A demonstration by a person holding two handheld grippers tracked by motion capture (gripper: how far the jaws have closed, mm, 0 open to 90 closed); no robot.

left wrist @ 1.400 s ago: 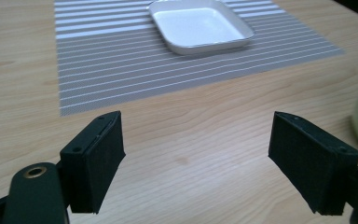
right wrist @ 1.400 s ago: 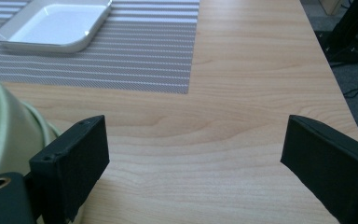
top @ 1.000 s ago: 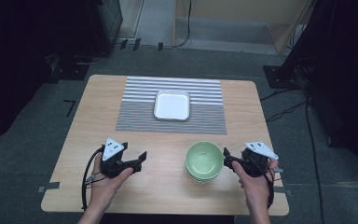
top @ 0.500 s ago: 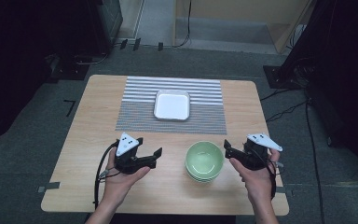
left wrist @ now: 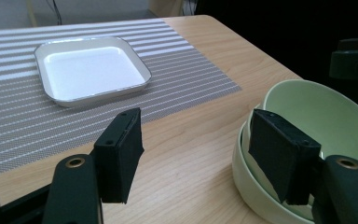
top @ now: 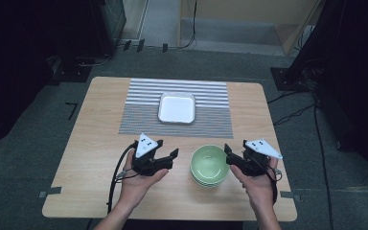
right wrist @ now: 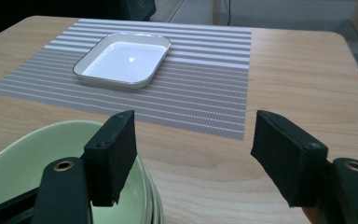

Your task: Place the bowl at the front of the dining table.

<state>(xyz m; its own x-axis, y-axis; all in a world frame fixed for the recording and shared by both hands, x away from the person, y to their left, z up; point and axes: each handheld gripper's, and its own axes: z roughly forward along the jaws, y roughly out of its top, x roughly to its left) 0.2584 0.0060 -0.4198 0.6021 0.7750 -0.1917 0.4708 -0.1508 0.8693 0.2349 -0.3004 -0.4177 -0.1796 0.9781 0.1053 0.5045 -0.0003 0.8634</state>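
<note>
The left hand-held gripper (top: 168, 155) is held low over the wooden surface (top: 100, 143), just to the left of a stack of pale green bowls (top: 209, 165); its jaws have just been closing but stand apart, gripping nothing. In the left gripper view one black pad sits over bare wood and the other lies in front of the near rim of the green bowls (left wrist: 307, 121), and whether it touches that rim cannot be told. The right hand-held gripper (top: 231, 155) is on the other side of the stack, close to its right rim, with jaws that have likewise just been closing and are likewise spread with nothing clasped. In the right gripper view its left pad hangs over the bowl rim (right wrist: 37, 154) while its right pad is out over bare wood. The bowls are nested, standing upright near the front edge of the surface, between the two hands. Farther back lies a grey striped placemat (top: 211, 120), and on it, well apart from the bowls, rests a shallow square white dish (top: 177, 107). A black cable (top: 115, 182) trails from the left hand-held gripper towards the person.
</note>
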